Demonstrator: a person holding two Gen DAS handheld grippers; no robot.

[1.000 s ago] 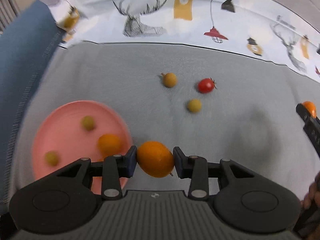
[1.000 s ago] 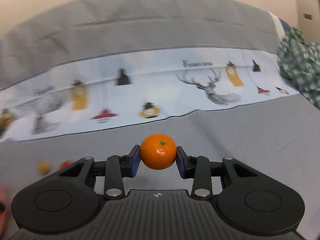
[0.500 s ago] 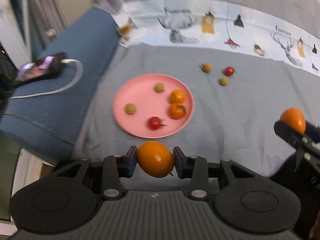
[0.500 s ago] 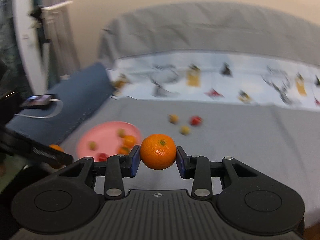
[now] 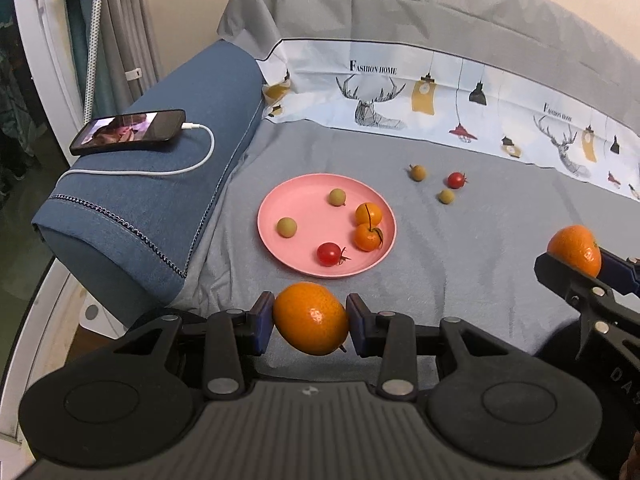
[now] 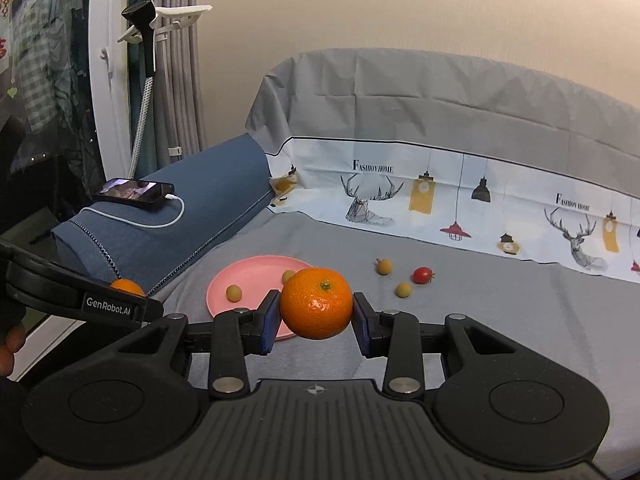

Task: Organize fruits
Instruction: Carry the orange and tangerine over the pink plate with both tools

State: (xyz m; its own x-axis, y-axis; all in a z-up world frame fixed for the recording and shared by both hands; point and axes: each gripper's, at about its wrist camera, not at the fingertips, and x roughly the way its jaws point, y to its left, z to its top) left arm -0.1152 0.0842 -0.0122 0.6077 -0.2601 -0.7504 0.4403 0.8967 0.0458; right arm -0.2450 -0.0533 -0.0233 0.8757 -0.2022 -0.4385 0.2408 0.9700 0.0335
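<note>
My left gripper [image 5: 311, 322] is shut on an orange [image 5: 311, 319], held above the grey sofa seat just in front of a pink plate [image 5: 280, 248]. The plate holds two small oranges [image 5: 368, 226], a cherry tomato [image 5: 329, 254] and two greenish fruits [image 5: 287, 226]. My right gripper [image 6: 316, 316] is shut on a mandarin [image 6: 316, 309], held high to the right of the plate [image 6: 248, 276]; it also shows in the left wrist view [image 5: 576, 264]. A cherry tomato [image 5: 456, 179] and two small yellowish fruits [image 5: 446, 196] lie loose behind the plate.
A blue armrest [image 5: 160, 184] at the left carries a phone [image 5: 128, 131] on a white cable. A printed white cloth [image 5: 440, 92] lines the sofa back. The seat's front edge lies below my grippers. A curtain and a phone stand [image 6: 146, 80] are at the far left.
Both grippers have drawn back and up from the seat, each still holding its orange. The plate and loose fruits now lie farther away and have not moved.
</note>
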